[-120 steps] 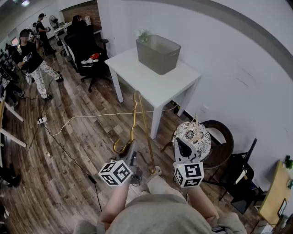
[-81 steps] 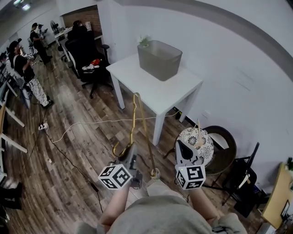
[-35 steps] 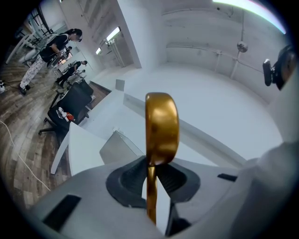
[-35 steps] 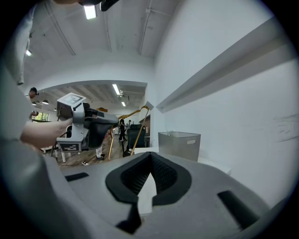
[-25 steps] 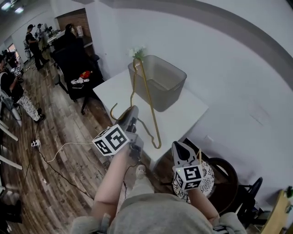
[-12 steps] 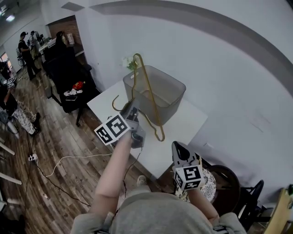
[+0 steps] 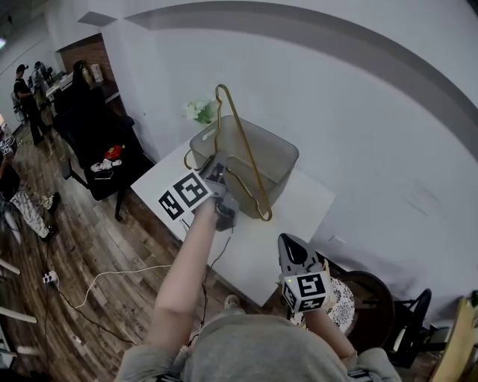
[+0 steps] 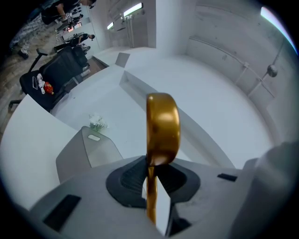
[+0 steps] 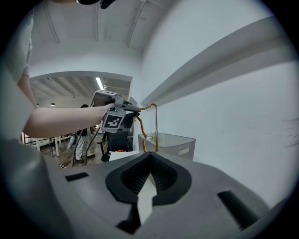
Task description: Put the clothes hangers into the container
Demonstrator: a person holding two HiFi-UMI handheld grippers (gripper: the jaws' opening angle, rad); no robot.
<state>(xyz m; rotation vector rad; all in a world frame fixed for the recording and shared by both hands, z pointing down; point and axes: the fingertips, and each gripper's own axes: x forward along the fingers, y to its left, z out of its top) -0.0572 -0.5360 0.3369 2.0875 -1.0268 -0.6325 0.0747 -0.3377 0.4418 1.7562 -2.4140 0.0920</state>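
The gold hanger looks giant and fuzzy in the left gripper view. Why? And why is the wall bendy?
Left gripper view: the gold hanger sits right by the camera, so it looks big and blurry. Head view: the hanger looks thin and sharp, and the wide lens curves the grey wall band. Right gripper view: the corners go dark and round.

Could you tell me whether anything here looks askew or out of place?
Nothing stands out: the left gripper grips the gold hanger by the grey container, which sits flat on the white table.

Office: black swivel chair [image 7: 91, 133], white table [image 7: 252, 250]
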